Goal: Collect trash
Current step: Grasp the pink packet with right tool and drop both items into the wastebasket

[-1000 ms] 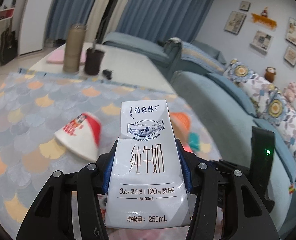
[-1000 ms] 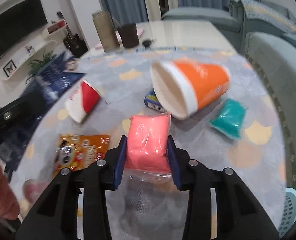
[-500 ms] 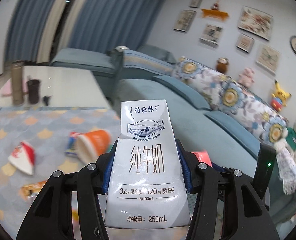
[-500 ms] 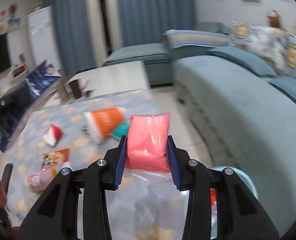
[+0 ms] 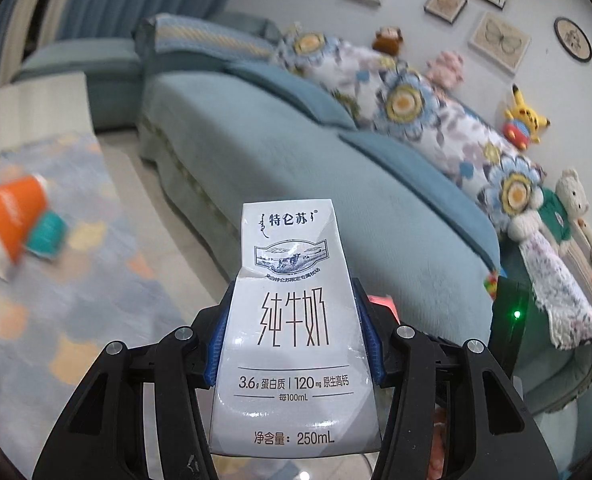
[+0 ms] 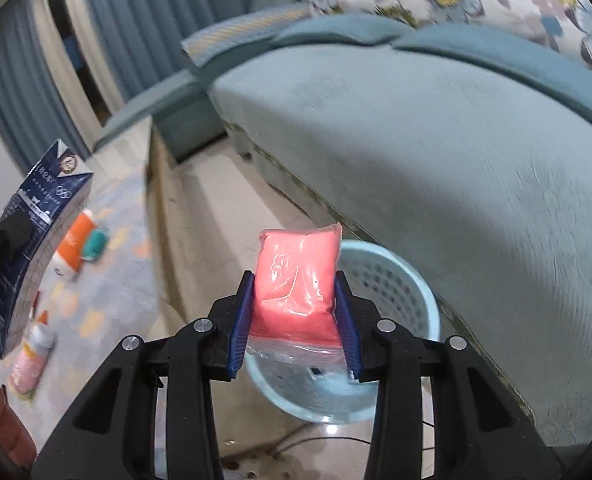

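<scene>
Left gripper (image 5: 294,344) is pinching a white milk carton (image 5: 294,320), blue pads (image 5: 216,344) pressed on both its sides, carton upright between them and sticking out past the tips. Right gripper (image 6: 294,320) is clamped on a pink plastic pouch (image 6: 298,280), pads (image 6: 240,320) squeezing it from either side.

Landmark: the light blue perforated basket (image 6: 396,280) on the floor, right up against the front of the teal sofa (image 6: 416,140). The pink pouch hangs above the basket's near rim, over the opening as the right wrist camera sees it. Some bits lie in the bottom of the basket, too small to identify.

From the right wrist camera the carton shows its dark blue side, off to the left of the basket and higher, clear of the rim.

Rest of the trash is further left of the basket, on the patterned cloth-covered table (image 5: 56,300): an orange cup (image 5: 12,216) on its side, a teal packet (image 5: 48,236) touching it, and a pink bottle-like item (image 6: 30,364) nearer the camera, blurred.

Beyond the basket: floral cushions (image 5: 408,96) and plush toys (image 5: 524,116) along the sofa back, framed pictures on the wall.
</scene>
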`<state>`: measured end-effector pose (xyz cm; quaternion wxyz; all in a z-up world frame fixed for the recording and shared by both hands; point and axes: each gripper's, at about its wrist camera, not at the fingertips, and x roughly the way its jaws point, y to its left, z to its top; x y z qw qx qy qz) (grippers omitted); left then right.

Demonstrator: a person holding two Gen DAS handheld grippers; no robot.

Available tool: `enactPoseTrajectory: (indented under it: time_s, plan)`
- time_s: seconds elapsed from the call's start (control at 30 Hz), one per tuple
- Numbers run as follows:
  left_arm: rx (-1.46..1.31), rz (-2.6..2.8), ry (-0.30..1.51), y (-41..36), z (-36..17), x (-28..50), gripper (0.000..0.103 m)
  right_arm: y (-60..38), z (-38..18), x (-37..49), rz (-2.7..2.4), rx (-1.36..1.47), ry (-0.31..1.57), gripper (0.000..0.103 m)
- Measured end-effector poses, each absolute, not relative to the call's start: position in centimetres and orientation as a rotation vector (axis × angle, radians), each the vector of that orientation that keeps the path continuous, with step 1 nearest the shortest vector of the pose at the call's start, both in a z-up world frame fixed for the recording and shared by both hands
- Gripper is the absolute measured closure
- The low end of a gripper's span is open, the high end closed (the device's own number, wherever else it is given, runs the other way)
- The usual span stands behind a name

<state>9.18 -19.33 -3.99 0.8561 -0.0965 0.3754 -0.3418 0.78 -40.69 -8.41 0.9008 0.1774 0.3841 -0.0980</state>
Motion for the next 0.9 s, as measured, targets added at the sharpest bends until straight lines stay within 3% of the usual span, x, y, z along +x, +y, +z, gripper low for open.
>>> enactPoseTrajectory:
  time_s: [0.37, 0.43, 0.5, 0.9]
  plan:
    - [-0.164, -0.716, 0.947, -23.4, -10.2, 11.2, 0.05, -43.5, -14.5, 1.3, -0.249, 0.487, 0.941, 0.065]
    - [-0.16, -0.712, 0.95, -23.6, -10.3, 11.3, 0.043, -43.6, -14.7, 1.3, -0.263, 0.482, 0.944, 0.054]
    - [-0.166, -0.707, 0.95, -23.2, -10.4, 11.4, 0.043, -43.6, -14.6, 1.3, -0.265, 0.481, 0.934, 0.048]
    - [-0.177, -0.732, 0.9, -21.4, -8.5, 10.5, 0.043, -42.5, -12.2, 1.1, -0.222, 0.475, 0.873, 0.048]
